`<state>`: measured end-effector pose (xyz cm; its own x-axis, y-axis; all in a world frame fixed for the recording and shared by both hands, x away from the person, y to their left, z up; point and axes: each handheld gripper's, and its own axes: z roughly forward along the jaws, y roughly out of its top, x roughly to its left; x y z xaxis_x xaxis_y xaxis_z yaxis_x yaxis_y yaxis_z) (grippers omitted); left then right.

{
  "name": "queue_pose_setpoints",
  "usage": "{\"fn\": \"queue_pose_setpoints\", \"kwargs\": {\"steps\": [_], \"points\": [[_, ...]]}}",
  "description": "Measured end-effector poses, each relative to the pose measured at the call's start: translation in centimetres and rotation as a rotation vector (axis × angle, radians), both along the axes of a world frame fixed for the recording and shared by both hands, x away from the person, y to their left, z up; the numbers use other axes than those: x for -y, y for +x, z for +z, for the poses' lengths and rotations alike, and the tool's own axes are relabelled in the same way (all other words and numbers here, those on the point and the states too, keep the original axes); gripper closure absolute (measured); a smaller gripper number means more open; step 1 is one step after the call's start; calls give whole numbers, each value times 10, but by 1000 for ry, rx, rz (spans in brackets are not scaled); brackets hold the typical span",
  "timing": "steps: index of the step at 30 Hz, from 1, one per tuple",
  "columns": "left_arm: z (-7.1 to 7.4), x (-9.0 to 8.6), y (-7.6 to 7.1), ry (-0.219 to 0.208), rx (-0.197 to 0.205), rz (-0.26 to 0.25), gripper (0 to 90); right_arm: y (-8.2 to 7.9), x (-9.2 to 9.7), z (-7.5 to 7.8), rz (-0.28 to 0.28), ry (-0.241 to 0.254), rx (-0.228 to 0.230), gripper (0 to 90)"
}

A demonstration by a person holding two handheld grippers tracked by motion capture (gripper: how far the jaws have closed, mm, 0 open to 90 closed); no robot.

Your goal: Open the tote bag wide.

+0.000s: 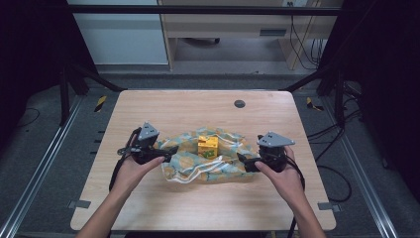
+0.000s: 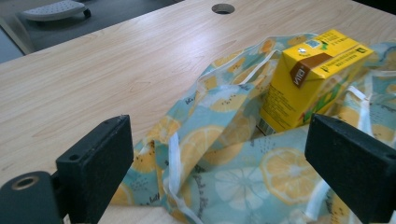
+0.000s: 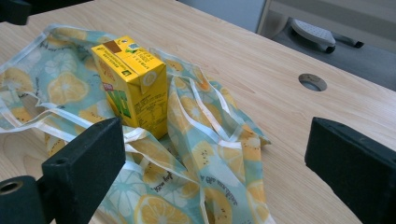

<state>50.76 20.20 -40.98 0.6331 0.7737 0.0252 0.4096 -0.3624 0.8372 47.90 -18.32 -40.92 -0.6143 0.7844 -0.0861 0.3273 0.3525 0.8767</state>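
Yellow carton (image 1: 208, 146) stands upright inside lemon-print bag (image 1: 184, 163).

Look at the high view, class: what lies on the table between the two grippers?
Between the left gripper and the right gripper lies a crumpled lemon-print cloth bag with a yellow drink carton standing upright on it.

The brand "VITA" is read on a brown patch near the top of the yellow drink carton (image 2: 314, 77); its smaller print is too fine to be read.
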Motion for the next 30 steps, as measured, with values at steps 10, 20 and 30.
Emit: {"fn": "queue_pose_setpoints", "kwargs": {"steps": [10,20,30], "points": [[-10,-41,-21,-17,6,45,47,-7,26,-11,-112,-4,-20,65],[-36,-95,-40,6,-1,178,58,-13,67,-43,-269,-32,-77,71],[-67,-112,-43,108,-53,235,61,-18,95,-76,-378,-71,-141,78]]}}
